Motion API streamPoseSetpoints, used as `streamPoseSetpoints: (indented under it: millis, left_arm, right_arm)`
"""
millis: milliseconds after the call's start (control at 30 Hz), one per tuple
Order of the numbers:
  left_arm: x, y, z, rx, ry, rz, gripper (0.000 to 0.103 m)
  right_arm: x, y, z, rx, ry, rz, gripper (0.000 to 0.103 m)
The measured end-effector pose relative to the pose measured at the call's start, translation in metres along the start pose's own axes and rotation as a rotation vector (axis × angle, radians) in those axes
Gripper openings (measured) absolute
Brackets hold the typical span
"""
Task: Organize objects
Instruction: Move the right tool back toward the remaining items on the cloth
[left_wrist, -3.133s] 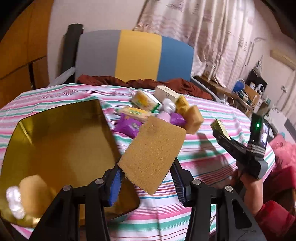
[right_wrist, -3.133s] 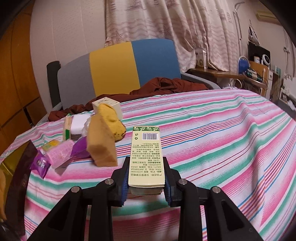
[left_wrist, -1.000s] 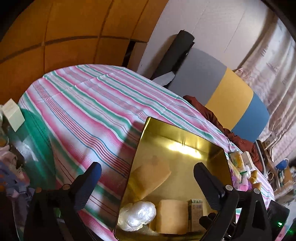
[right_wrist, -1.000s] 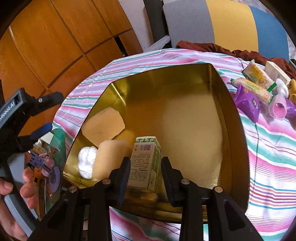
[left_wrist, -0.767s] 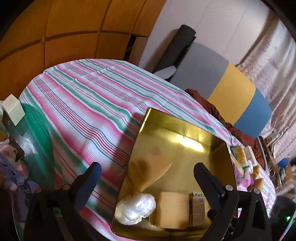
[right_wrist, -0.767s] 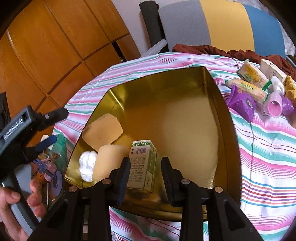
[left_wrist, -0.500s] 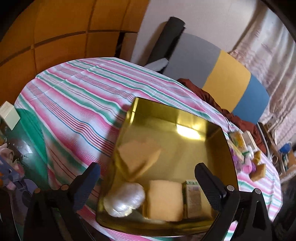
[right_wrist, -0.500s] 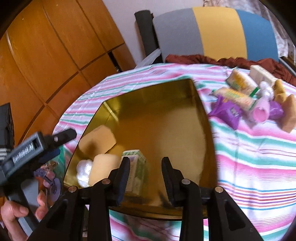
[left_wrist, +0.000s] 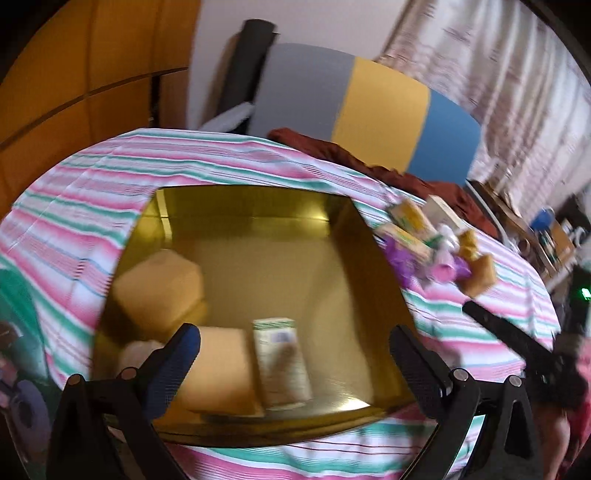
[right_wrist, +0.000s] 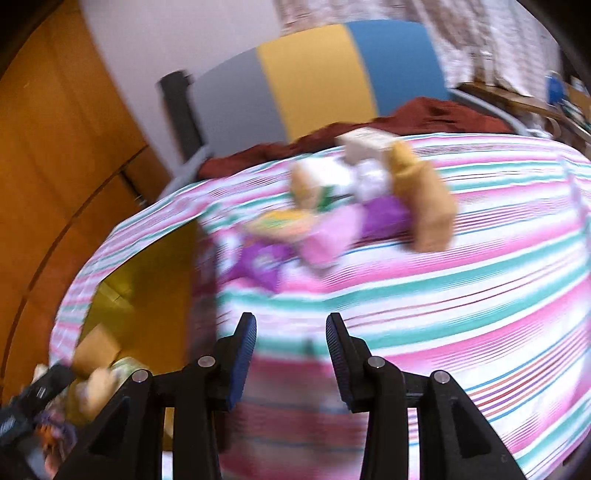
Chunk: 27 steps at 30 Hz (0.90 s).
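Objects are partly sorted: the gold tray (left_wrist: 373, 295) on the striped counter (right_wrist: 480, 295) already holds two tan sponges (left_wrist: 159, 284), a white wad and a green-and-white carton (left_wrist: 280, 365). Left to do, a pile (right_wrist: 351, 206) of packets, a box and sponges lies beside the tray. Left tongs (left_wrist: 295, 354) stand wide open and empty over the tray; right tongs (right_wrist: 291, 332) are opening, nothing between them, facing the pile

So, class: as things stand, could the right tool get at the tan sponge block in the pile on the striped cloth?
Probably yes. The right tool is empty, its jaws opening, and only bare striped cloth lies between it and the tan sponge block, which sits on the pile's near edge.
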<state>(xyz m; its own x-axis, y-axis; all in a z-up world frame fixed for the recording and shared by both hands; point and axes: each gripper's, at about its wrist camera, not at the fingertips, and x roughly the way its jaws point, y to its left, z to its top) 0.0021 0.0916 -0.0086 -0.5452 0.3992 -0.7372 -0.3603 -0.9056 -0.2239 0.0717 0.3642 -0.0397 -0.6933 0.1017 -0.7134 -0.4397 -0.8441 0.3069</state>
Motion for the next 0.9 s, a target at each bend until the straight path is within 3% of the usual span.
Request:
streamPoseSetpoints:
  millis: [167, 333, 433, 600, 767, 900]
  left_arm:
    - [0.001, -0.034, -0.008, 0.059, 0.03, -0.064, 0.103]
    - [0.001, -0.056, -0.017, 0.099, 0.054, -0.096, 0.103]
    - [0.001, -0.063, -0.021, 0.11, 0.07, -0.107, 0.103]
    - [-0.001, -0.071, -0.024, 0.134, 0.072, -0.095, 0.103]
    - [0.005, -0.074, -0.024, 0.121, 0.086, -0.099, 0.103]
    - [0.01, -0.082, -0.025, 0.121, 0.093, -0.117, 0.103]
  right_arm:
    - [0.006, -0.047, 0.032, 0.077, -0.041, -0.125, 0.047]
    - [0.016, -0.068, 0.065, 0.086, -0.085, -0.127, 0.047]
    - [0.032, -0.074, 0.077, 0.074, -0.061, -0.141, 0.047]
    - [0.037, -0.099, 0.07, 0.111, -0.039, -0.179, 0.047]
    - [0.019, -0.138, 0.052, 0.145, -0.006, -0.316, 0.047]
    - [-0.009, -0.163, 0.036, 0.212, -0.061, -0.291, 0.048]
